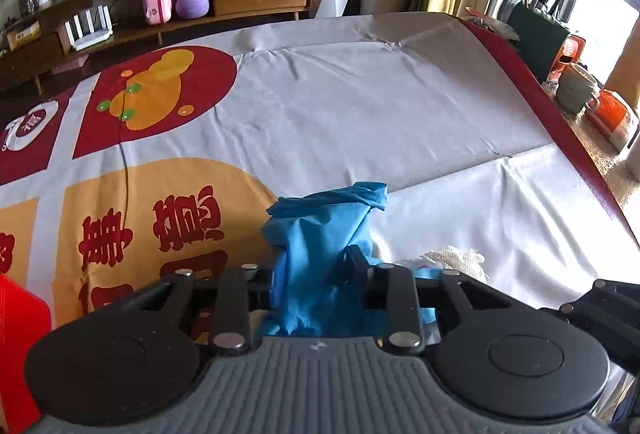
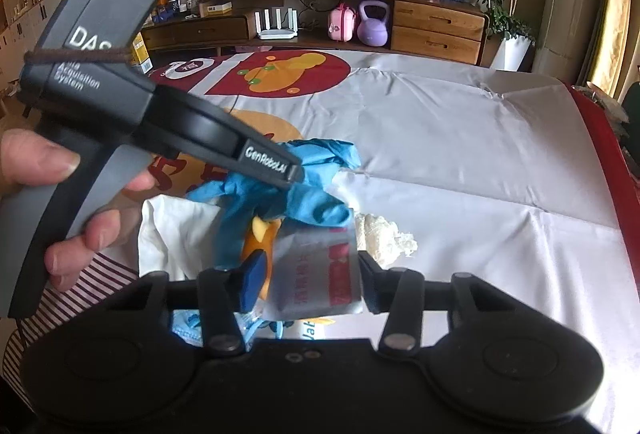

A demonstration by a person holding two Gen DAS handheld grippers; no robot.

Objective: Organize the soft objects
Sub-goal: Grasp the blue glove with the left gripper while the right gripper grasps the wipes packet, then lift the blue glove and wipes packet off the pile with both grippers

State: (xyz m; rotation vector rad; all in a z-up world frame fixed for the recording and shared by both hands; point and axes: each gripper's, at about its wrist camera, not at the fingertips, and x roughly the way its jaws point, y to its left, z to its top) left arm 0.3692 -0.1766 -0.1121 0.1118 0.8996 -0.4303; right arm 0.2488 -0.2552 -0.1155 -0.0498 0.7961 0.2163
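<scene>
My left gripper [image 1: 316, 274] is shut on a crumpled blue glove [image 1: 324, 230] and holds it above the printed cloth; it also shows in the right wrist view [image 2: 294, 176], pinching the same blue glove [image 2: 316, 198]. My right gripper [image 2: 310, 274] is closed on a grey and red tissue packet [image 2: 316, 274]. An orange soft item [image 2: 262, 234] sits behind its left finger. A white fluffy wad [image 2: 384, 234] lies on the cloth to the right, also in the left wrist view [image 1: 452, 260]. A white cloth [image 2: 172, 230] lies to the left.
The table is covered by a white, red and orange printed cloth [image 1: 360, 114]. A red box [image 1: 20, 346] stands at the left edge. A mug and orange items [image 1: 580, 90] stand past the right edge. A wooden sideboard [image 2: 360, 22] lies behind.
</scene>
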